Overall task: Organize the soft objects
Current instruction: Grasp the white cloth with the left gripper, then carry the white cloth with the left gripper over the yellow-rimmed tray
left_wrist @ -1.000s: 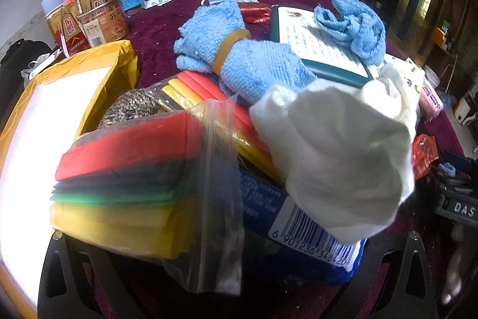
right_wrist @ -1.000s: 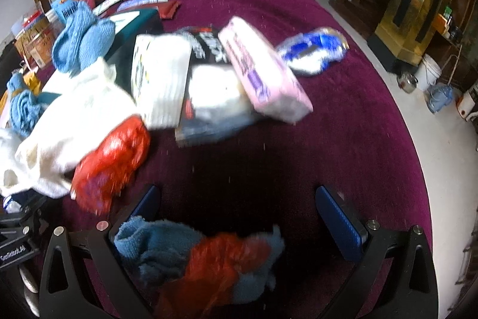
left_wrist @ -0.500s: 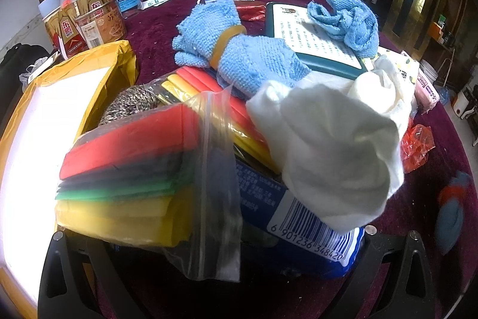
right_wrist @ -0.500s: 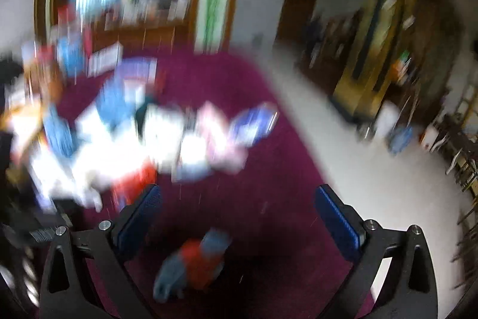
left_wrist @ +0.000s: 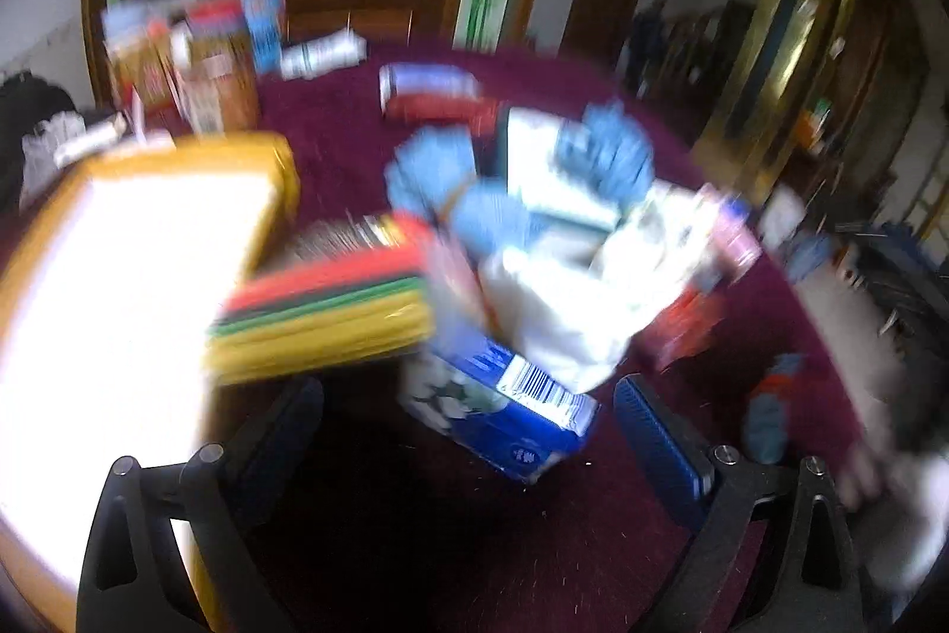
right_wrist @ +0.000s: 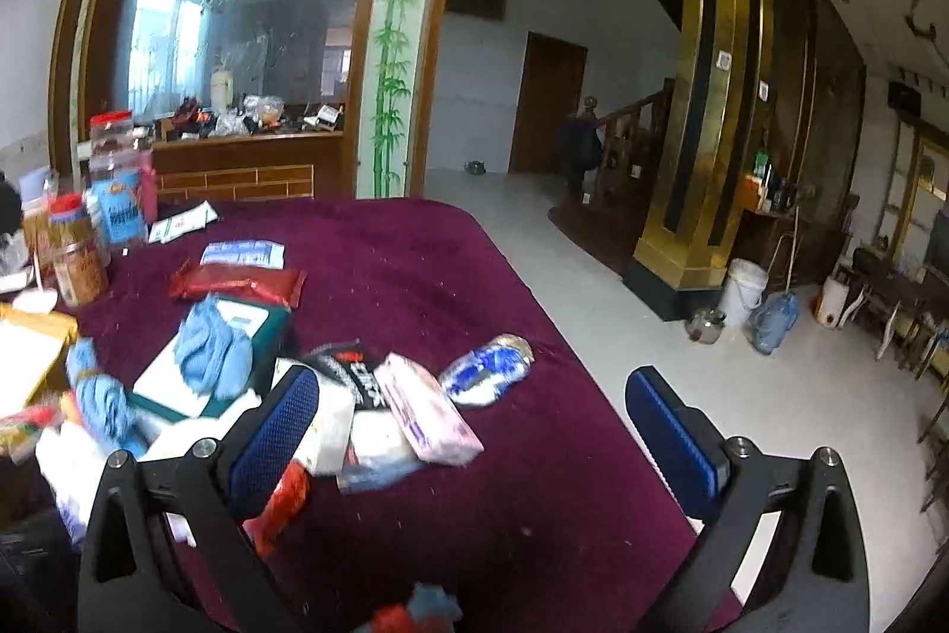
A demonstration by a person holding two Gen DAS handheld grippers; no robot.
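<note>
Both jaws are seen spread wide, with nothing held between them. The left gripper (left_wrist: 468,431) is raised over the maroon tablecloth (left_wrist: 789,312), and its view is blurred. Taking the blue barcode box (left_wrist: 504,413) as landmark: far to its left a yellow-rimmed tray (left_wrist: 261,158) is seen, and just to its upper left a stack of coloured sponges (left_wrist: 332,318) is laid with its long axis running left to right. A white cloth (left_wrist: 569,301) is piled on the box, and blue towels (left_wrist: 605,152) are found behind it. To the right of the box, well apart, a small blue-and-red cloth (left_wrist: 771,407) is lying alone near the table edge, its long axis running away from the camera. Bare cloth is seen around it.

The right gripper (right_wrist: 471,431) is held above the table, and the same cloth (right_wrist: 415,612) is only partly shown at the bottom edge of that view. Open tablecloth is left on the right side up to the edge.
</note>
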